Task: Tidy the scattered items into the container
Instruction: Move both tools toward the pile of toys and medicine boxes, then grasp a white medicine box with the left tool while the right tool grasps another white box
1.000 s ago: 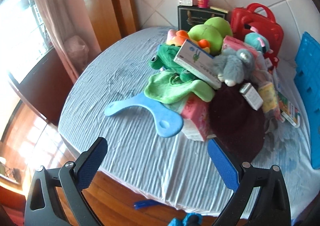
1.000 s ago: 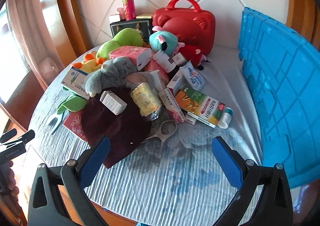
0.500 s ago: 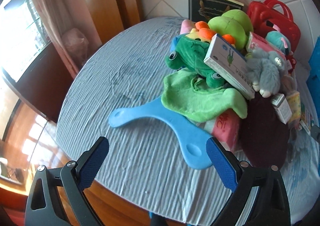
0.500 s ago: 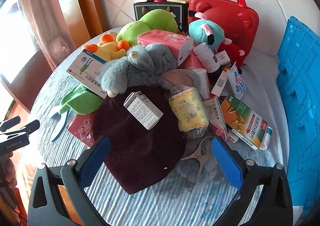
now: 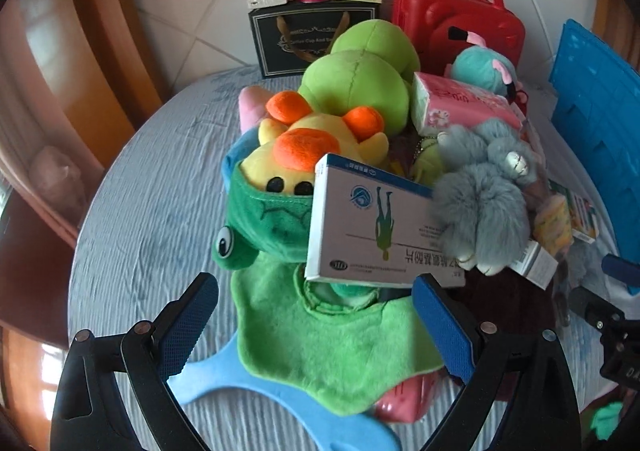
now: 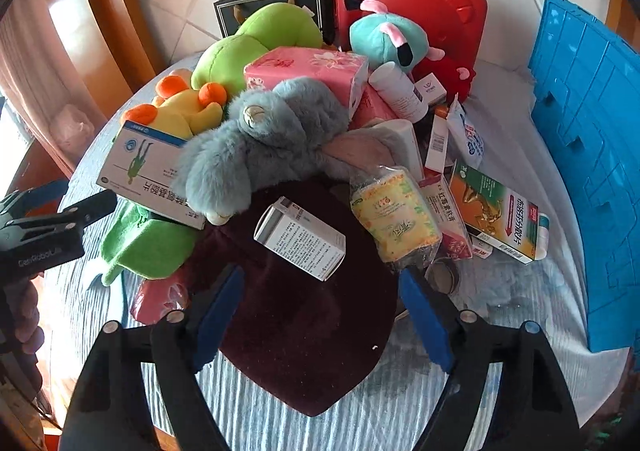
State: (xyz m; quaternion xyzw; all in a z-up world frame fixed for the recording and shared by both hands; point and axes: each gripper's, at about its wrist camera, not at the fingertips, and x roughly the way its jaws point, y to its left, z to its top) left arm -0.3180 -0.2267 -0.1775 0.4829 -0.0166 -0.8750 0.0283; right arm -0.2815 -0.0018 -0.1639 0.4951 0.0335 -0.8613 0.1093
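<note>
Both tools are at the approach step, with nothing picked yet. Nearest, the right hand-held gripper [image 6: 320, 311] hangs released, its jaws straddling the near part of the dark maroon cloth [image 6: 308, 331], on which a small white medicine box [image 6: 300, 237] lies. The left hand-held gripper [image 5: 316, 323], also released and empty, frames the green frog bib [image 5: 340, 347] just in front of the large white medicine box [image 5: 372, 235]. Beyond the maroon cloth sit the grey plush [image 6: 260, 139] and the pink tissue pack [image 6: 308, 71]. The blue crate [image 6: 592, 155] stands well right of the maroon cloth. Next, each likely lowers and closes on 1 item.
</note>
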